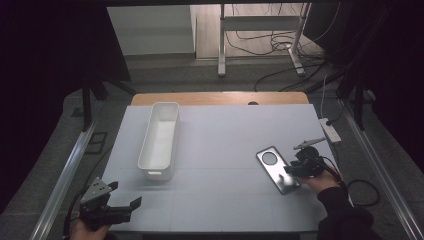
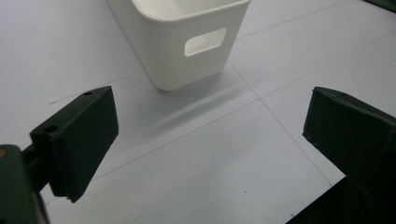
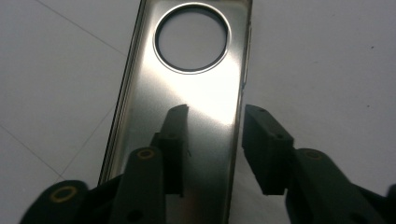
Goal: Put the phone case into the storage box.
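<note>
A shiny metal plate (image 1: pixel 276 171) with a round hole near its far end lies flat on the white table (image 1: pixel 225 135), right of centre. In the right gripper view the plate (image 3: pixel 196 88) runs away from the camera. My right gripper (image 3: pixel 215 119) is open and straddles its right long edge, one jaw over the metal, the other over the table. From above, the right gripper (image 1: pixel 292 172) sits at the plate's near right side. My left gripper (image 1: pixel 125 194) hovers open at the near left corner, holding nothing. Its jaws (image 2: pixel 210 121) point toward a white bin.
A long white plastic bin (image 1: pixel 165 105) stands left of centre, end-on to the left gripper, its handle cut-out on the near wall (image 2: pixel 187 46). A white power strip (image 1: pixel 330 131) lies at the right table edge. Metal rails run down both sides. Cables cross the floor beyond.
</note>
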The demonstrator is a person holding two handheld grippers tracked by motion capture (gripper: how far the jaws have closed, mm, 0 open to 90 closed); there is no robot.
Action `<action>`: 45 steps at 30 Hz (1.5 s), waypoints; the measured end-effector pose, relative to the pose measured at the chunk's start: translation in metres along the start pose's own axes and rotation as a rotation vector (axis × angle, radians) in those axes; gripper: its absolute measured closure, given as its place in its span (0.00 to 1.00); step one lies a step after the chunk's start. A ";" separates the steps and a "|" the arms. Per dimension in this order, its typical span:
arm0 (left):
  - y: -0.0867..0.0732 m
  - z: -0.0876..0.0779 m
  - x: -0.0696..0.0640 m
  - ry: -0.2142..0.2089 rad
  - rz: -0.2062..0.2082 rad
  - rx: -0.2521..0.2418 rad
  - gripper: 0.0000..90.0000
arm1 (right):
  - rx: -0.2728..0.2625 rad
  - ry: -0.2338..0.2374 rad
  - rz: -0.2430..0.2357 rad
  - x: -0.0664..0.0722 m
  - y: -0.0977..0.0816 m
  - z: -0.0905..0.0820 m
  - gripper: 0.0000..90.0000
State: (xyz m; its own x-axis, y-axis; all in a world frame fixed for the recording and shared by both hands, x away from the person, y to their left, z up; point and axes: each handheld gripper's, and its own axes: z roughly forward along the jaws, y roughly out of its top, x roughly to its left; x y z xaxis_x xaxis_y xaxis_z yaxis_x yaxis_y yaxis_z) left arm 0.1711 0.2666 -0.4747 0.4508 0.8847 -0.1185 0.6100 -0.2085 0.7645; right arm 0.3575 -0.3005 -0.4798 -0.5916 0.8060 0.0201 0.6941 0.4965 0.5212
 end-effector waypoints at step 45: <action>0.000 0.001 -0.001 0.004 0.009 0.007 0.05 | 0.088 -0.012 0.007 -0.017 0.034 0.032 0.77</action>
State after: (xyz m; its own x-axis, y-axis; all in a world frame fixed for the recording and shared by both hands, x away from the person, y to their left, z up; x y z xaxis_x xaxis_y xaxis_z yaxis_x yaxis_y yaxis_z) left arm 0.1715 0.2652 -0.4749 0.4535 0.8845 -0.1094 0.6109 -0.2192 0.7608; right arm 0.4040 -0.2867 -0.4897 -0.5821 0.8130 0.0124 0.7316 0.5171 0.4442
